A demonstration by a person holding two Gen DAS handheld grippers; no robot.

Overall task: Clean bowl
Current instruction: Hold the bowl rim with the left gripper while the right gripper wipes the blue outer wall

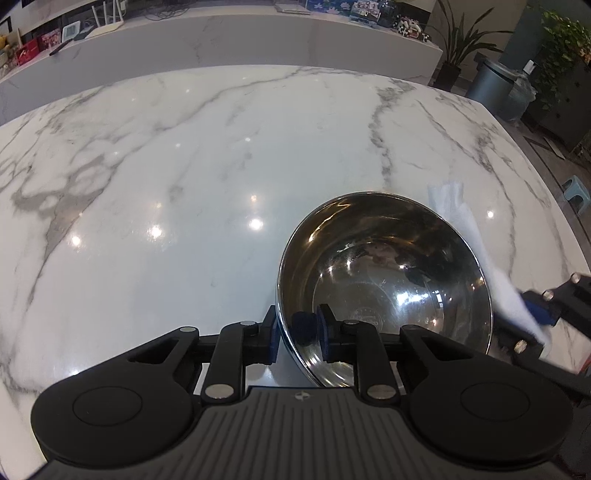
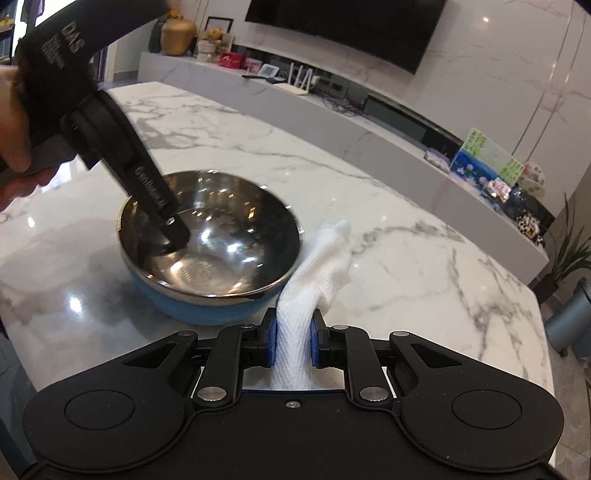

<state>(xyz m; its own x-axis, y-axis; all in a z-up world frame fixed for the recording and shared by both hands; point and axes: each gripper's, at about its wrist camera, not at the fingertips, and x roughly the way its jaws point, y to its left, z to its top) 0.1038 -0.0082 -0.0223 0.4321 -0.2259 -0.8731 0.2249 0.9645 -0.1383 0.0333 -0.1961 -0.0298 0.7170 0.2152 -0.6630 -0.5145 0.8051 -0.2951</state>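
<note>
- Fingers of the left gripper pinch the near rim of the round shiny steel bowl with the blue outside. One blue pad is outside the wall and one is inside, so they are clamped on the bowl.
- Right gripper has its two blue pads pressed on a crumpled white paper towel. The towel sticks out past the pads and bunches up in front.
- From the right wrist view, the bowl sits on the table just left of the towel. The towel looks like it touches the bowl's side, but it is hard to be sure. It is not inside the bowl.
- I think the wiping is only about to start. The bowl is held steady and the towel is ready. There may be a small smudge near the bottom of the bowl, or it may be just a reflection.
- What is left, I think: put the towel into the bowl and rub all around.
- Under the bowl is a white marble table with grey veins. It is glossy, with bright dots of light on it.
- Farther off is a long white shelf with boxes and small things, a big black TV on the wall, green plants and a grey bin.
</note>
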